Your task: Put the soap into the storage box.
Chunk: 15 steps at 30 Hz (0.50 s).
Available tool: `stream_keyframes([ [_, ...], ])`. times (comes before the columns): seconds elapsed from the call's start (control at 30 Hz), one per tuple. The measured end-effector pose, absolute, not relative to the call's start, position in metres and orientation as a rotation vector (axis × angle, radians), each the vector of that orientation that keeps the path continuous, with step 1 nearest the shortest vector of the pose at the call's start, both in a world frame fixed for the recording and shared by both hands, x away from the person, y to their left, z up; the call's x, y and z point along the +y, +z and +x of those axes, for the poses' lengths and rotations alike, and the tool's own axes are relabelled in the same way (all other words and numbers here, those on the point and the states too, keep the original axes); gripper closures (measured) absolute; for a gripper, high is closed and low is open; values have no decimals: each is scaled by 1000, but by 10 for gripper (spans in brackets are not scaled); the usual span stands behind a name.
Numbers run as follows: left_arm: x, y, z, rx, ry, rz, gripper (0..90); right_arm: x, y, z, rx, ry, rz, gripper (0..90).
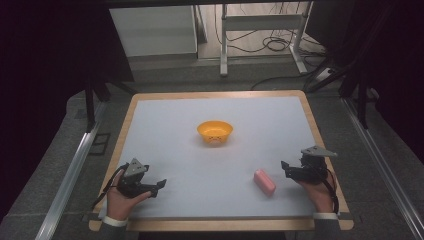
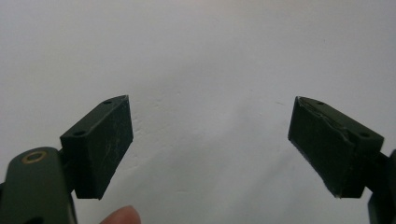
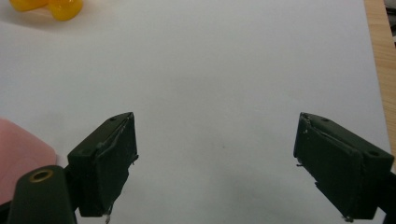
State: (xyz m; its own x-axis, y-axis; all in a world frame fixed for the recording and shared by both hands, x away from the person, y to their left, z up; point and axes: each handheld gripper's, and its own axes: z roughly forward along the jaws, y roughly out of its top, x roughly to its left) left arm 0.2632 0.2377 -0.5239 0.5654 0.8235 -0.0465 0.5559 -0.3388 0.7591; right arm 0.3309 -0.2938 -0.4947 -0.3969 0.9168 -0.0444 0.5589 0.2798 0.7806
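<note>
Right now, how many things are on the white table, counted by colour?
Orange: 1, the bowl
Pink: 1, the block
Black: 2, the left gripper and the right gripper, both open with nothing between the jaws
Total: 4

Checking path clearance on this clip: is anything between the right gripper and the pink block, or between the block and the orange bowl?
Nothing visible. The right gripper, jaws open, sits beside the pink block; bare table lies between the block and the orange bowl.
</note>
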Motion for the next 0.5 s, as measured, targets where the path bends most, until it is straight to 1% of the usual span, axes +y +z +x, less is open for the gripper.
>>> stream_keyframes([
  [0.5,237,-524,264,1097,447,2047,143,-294,-497,329,2118,917,1297,139],
])
